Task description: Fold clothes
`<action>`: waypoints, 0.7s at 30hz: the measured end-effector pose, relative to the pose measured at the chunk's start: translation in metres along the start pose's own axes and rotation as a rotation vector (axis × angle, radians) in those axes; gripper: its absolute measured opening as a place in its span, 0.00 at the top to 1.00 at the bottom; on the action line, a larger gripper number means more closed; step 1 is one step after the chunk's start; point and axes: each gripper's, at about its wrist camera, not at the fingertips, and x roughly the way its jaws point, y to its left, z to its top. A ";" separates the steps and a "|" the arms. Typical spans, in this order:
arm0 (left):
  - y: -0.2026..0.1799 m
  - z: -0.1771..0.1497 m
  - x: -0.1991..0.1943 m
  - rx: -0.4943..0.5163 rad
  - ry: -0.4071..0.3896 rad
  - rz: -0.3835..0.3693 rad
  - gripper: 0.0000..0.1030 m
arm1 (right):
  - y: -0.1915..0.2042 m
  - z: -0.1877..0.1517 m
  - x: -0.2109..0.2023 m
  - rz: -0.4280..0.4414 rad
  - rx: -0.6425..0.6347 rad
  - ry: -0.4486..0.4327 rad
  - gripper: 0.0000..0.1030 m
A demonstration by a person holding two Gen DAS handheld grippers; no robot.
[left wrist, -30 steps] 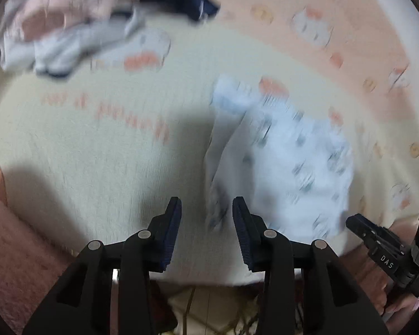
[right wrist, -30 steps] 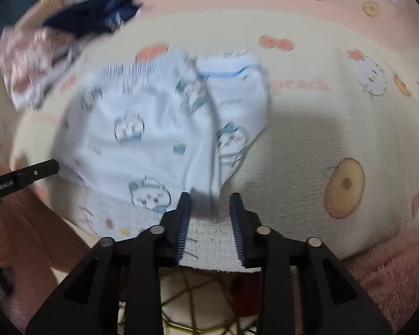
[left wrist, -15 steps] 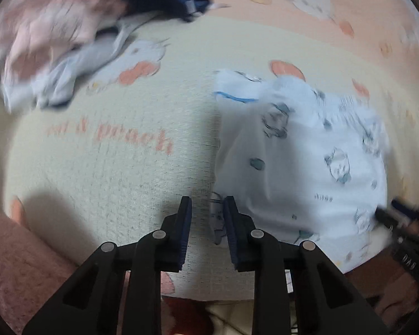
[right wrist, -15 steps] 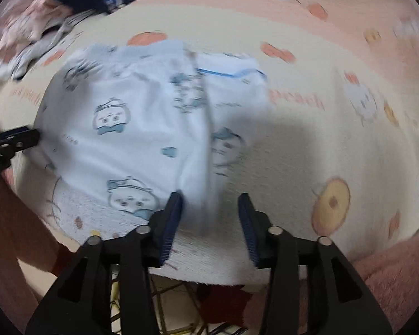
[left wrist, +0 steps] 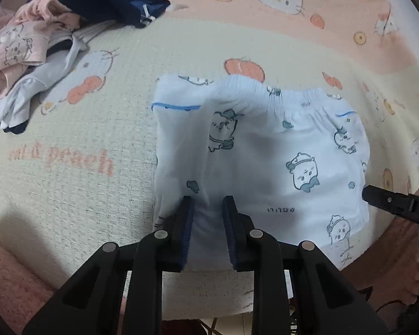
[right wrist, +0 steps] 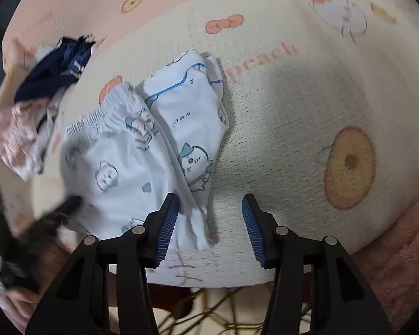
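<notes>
White shorts [left wrist: 265,150] with a blue cartoon print lie spread on the cream and peach blanket [left wrist: 97,195], their elastic waistband on the far side. My left gripper [left wrist: 207,205] is shut on a bunch of cloth at the near hem, left of the middle. In the right wrist view the shorts [right wrist: 120,162] show one side folded over the other. My right gripper [right wrist: 210,209] stands open over the near corner; only a loose tip of cloth lies by its left finger. The right gripper's finger [left wrist: 388,201] shows at the left view's right edge.
A pile of pink and white clothes [left wrist: 28,50] and a navy garment [left wrist: 103,0] lie at the far left of the blanket. The blanket's near edge [left wrist: 209,293] drops off just under the grippers. Pink fluffy fabric [left wrist: 8,279] sits at the bottom left.
The left gripper has come down onto the shorts' near hem and its jaws have narrowed on the cloth. The right gripper has opened, rolled and let the cloth drop.
</notes>
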 end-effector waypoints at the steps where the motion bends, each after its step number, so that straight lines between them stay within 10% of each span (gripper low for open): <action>1: 0.001 0.002 -0.001 -0.006 -0.003 -0.004 0.76 | -0.001 0.001 -0.001 0.021 0.014 0.006 0.52; 7: 0.008 0.014 -0.009 -0.089 -0.031 -0.110 0.76 | 0.011 0.003 0.012 0.014 -0.027 0.012 0.37; 8: 0.007 0.016 -0.010 -0.092 -0.034 -0.133 0.76 | 0.017 0.004 0.013 0.020 -0.061 0.013 0.42; 9: 0.006 0.018 -0.012 -0.096 -0.038 -0.157 0.76 | 0.024 0.005 0.015 0.025 -0.095 0.014 0.74; 10: 0.005 0.020 -0.013 -0.099 -0.041 -0.181 0.76 | 0.031 0.006 0.017 0.031 -0.129 0.015 0.85; 21: -0.005 0.003 -0.010 -0.180 0.014 -0.499 0.66 | 0.098 0.004 0.017 0.270 -0.335 0.017 0.86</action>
